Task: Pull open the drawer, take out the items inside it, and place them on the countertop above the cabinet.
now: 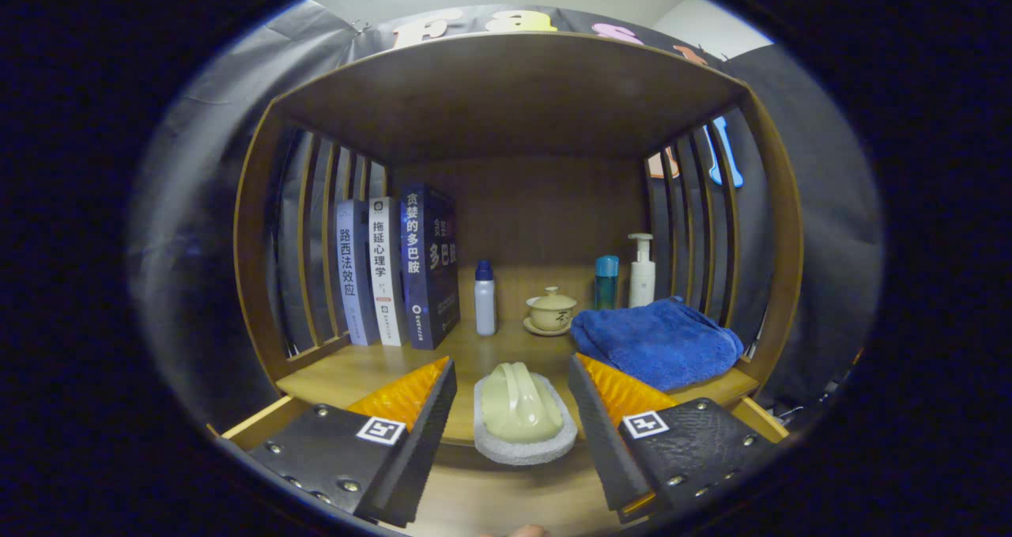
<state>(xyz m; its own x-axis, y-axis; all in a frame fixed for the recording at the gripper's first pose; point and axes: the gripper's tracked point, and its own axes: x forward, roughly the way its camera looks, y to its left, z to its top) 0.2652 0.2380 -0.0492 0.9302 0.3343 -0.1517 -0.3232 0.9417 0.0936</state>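
- Gripper (512,398) fingers stand wide apart, pressing on nothing.
- Between them sits a pale scrubbing brush (522,412) on the countertop (348,375).
- Beyond lie a folded blue towel (656,339), a lidded teacup (551,309), bottles and upright books (395,272).

Dim, warm-toned fisheye shot, sharp in the middle

Light falls from a ceiling strip at 12 o'clock; the wooden shelf roof (506,94) shades the back wall, the slatted sides bow outward, and the edges darken and blur, most at 3 and 9 o'clock.
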